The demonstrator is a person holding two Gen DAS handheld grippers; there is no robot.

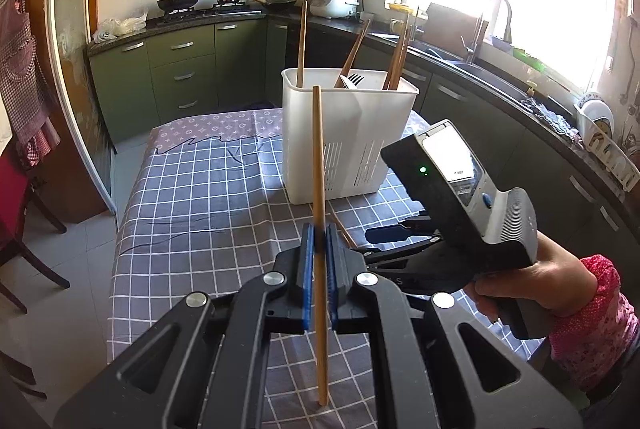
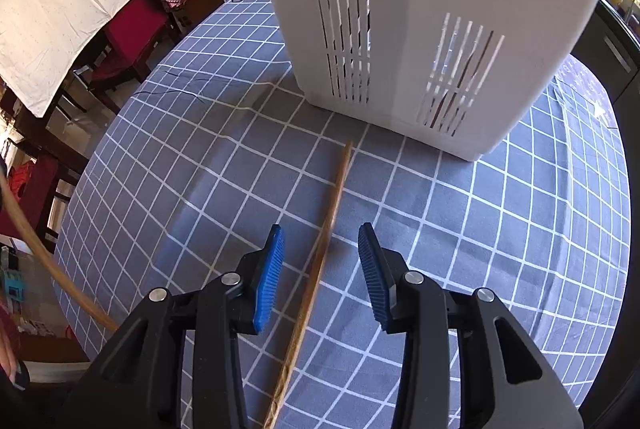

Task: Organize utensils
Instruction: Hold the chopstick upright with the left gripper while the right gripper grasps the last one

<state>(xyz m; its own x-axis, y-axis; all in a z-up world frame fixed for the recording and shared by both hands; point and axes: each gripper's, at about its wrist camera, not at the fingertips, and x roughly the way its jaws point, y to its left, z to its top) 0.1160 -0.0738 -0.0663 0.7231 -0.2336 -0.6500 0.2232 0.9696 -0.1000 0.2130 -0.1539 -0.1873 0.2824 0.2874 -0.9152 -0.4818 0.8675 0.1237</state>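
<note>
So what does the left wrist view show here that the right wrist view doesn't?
Only the left wrist view: the left gripper shut on a light wooden chopstick, the utensils standing inside the caddy, and the kitchen counters behind.
Only the right wrist view: the right gripper open, its blue pads astride a darker wooden chopstick lying on the cloth, not touching it.
Both: the white slotted plastic utensil caddy and the grey checked tablecloth.
</note>
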